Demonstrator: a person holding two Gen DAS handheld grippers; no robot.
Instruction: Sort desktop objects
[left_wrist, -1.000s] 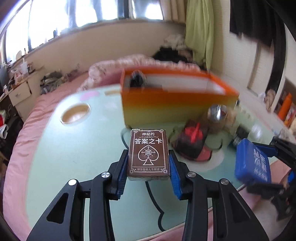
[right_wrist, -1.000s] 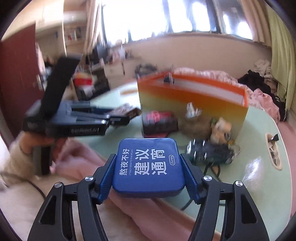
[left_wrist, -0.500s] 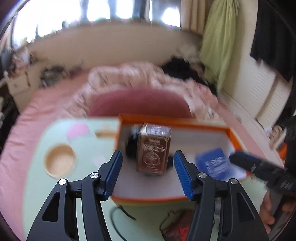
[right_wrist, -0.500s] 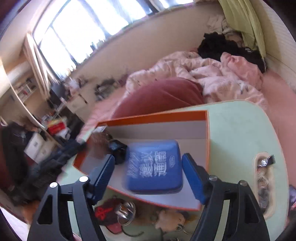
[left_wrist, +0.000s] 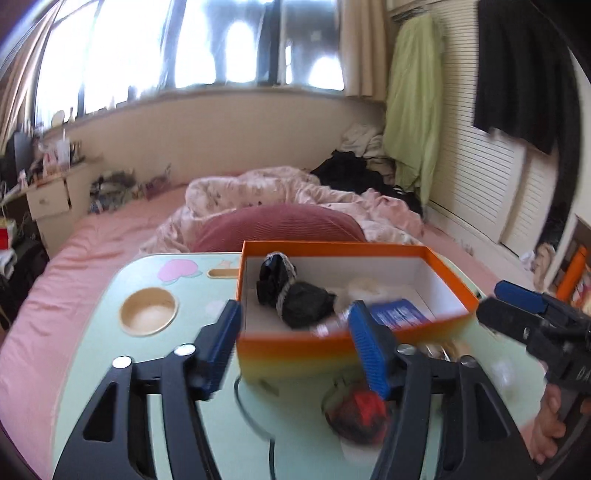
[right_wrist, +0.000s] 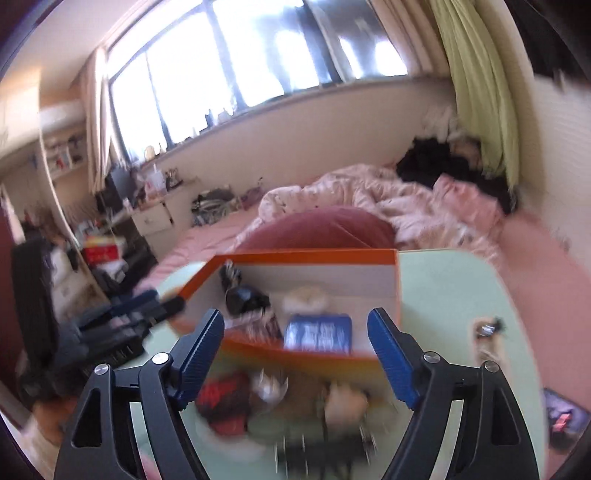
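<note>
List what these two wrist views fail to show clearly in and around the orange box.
- Card deck: right wrist view, a blurred sliver against the box's near wall; in the left wrist view the left gripper's right finger covers most of it.
- Blue case lettering: smeared by motion.
- Clutter in front of the orange box: right wrist view, blur merges it; only a red-and-black item stands out.
- Cable: cut off by the bottom edge.

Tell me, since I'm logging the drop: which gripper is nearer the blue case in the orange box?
Right, though only slightly. The right gripper hangs open directly before the blue case; the left gripper sits open off to the case's left.
</note>
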